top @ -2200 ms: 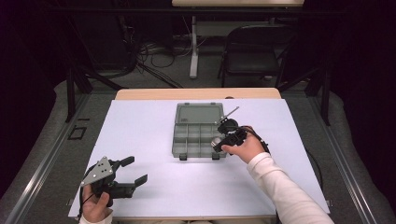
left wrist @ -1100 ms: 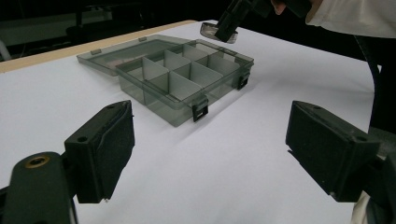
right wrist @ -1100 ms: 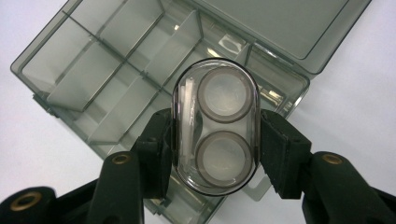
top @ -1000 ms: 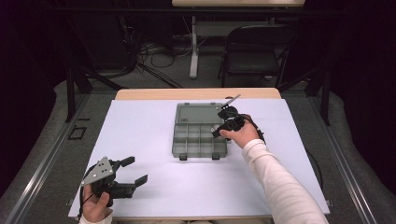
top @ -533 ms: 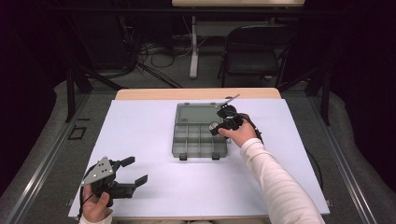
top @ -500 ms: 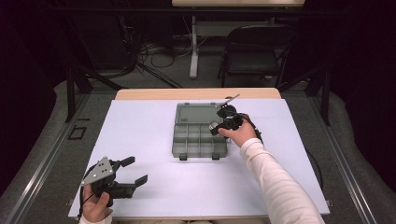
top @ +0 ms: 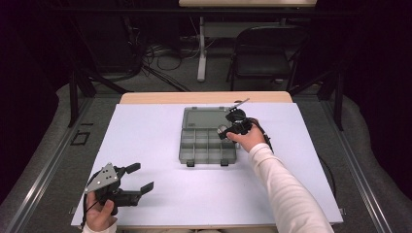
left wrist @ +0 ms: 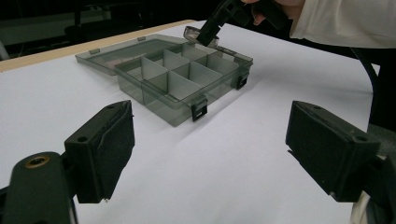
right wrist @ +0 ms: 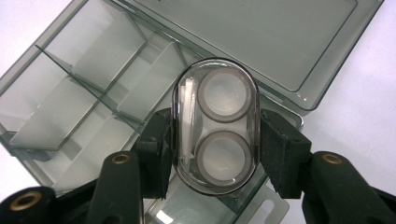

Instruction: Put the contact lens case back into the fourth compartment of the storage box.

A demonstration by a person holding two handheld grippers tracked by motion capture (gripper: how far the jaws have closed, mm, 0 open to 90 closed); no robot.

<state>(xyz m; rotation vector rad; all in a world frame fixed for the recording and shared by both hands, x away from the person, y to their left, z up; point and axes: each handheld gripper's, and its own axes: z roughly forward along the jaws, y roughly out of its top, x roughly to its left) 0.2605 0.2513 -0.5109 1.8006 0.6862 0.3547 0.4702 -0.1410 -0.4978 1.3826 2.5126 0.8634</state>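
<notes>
The right gripper (right wrist: 215,140) is clamping its jaws on a clear oval case (right wrist: 215,126), hovering it over the open compartment box (top: 206,141), apparently for dropping in. The left gripper (top: 138,178), jaws apart, is idling near the tabletop's (top: 194,194) front edge, well away from the box.

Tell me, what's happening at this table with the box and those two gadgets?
A person sits at a white table with tongs in each hand. The right tongs are shut on a small clear oval case with two round wells, holding it over the right end of an open grey compartment box, whose lid lies flat behind it. The left tongs hang open near the table's front edge, holding nothing.
</notes>
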